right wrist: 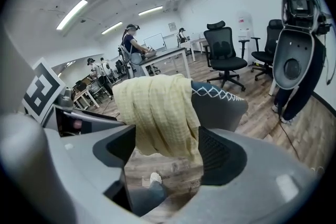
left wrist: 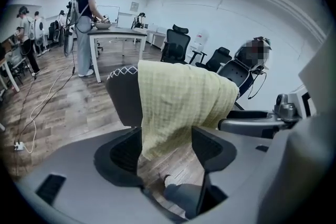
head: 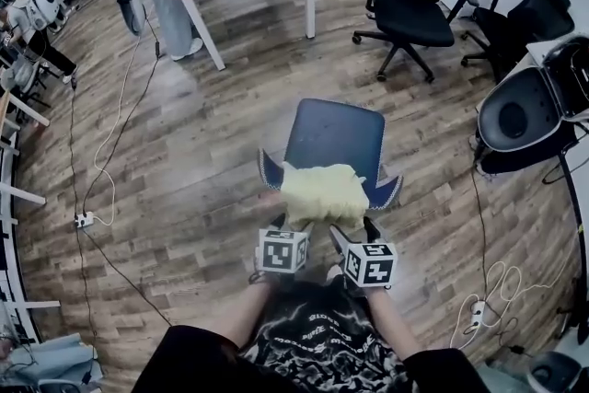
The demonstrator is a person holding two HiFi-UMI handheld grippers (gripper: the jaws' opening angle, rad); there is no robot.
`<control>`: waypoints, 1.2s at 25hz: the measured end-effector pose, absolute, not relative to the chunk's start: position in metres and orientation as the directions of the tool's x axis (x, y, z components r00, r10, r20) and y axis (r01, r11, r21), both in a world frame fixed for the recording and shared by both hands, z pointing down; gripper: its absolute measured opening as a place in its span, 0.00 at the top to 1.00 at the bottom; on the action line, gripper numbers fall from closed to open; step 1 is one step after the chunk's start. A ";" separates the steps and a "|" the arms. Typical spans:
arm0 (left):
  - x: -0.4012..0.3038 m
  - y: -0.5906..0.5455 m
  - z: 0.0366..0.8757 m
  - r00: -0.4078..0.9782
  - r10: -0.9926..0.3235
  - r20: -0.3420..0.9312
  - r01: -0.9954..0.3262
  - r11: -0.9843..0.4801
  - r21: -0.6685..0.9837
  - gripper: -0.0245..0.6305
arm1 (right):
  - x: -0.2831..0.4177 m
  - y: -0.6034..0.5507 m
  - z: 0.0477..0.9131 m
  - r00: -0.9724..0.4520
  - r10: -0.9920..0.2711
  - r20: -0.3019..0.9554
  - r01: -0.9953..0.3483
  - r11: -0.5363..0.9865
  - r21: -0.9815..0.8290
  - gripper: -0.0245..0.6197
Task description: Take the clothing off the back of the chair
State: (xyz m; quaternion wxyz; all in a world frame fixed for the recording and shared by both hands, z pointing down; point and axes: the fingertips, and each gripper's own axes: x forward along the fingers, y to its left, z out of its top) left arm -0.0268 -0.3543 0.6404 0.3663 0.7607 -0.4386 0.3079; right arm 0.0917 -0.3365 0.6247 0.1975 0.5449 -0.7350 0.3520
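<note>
Facing a cloth (head: 324, 193) draped over the chair (head: 336, 132) back at twelve o'clock. Holding the left gripper (left wrist: 165, 150) wide open, with hem between the jaws (not pinched). Holding the right gripper (right wrist: 165, 148) just as wide, at three o'clock of the left, hem likewise between, nothing gripped.
</note>
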 end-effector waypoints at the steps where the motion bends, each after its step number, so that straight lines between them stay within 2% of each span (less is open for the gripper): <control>1: -0.026 -0.358 0.644 0.432 -0.426 0.795 -0.887 -0.357 0.292 0.53 | 0.093 -0.340 0.628 -0.319 -0.660 0.680 -0.943 0.148 -0.300 0.40; 6: -0.012 -0.363 0.669 0.494 -0.277 0.824 -0.830 -0.433 0.352 0.53 | 0.092 -0.352 0.642 -0.309 -0.631 0.712 -0.948 0.141 -0.286 0.40; 14: -0.001 -0.369 0.678 0.538 -0.169 0.826 -0.764 -0.510 0.394 0.55 | 0.076 -0.367 0.650 -0.337 -0.595 0.729 -0.940 0.164 -0.300 0.40; 16: 0.003 -0.373 0.676 0.542 -0.177 0.822 -0.762 -0.517 0.391 0.57 | 0.072 -0.368 0.649 -0.356 -0.581 0.732 -0.933 0.184 -0.309 0.48; 19: 0.013 -0.373 0.674 0.542 -0.198 0.817 -0.774 -0.495 0.394 0.70 | 0.065 -0.367 0.646 -0.380 -0.568 0.730 -0.925 0.229 -0.304 0.70; 22: 0.014 -0.372 0.672 0.549 -0.215 0.808 -0.782 -0.475 0.405 0.84 | 0.063 -0.366 0.643 -0.378 -0.565 0.734 -0.926 0.248 -0.285 0.83; 26: 0.016 -0.362 0.670 0.593 -0.200 0.780 -0.759 -0.463 0.458 0.88 | 0.062 -0.360 0.642 -0.400 -0.542 0.739 -0.915 0.277 -0.292 0.89; 30: 0.016 -0.355 0.663 0.574 -0.233 0.785 -0.770 -0.478 0.422 0.89 | 0.058 -0.353 0.635 -0.442 -0.527 0.726 -0.893 0.338 -0.298 0.90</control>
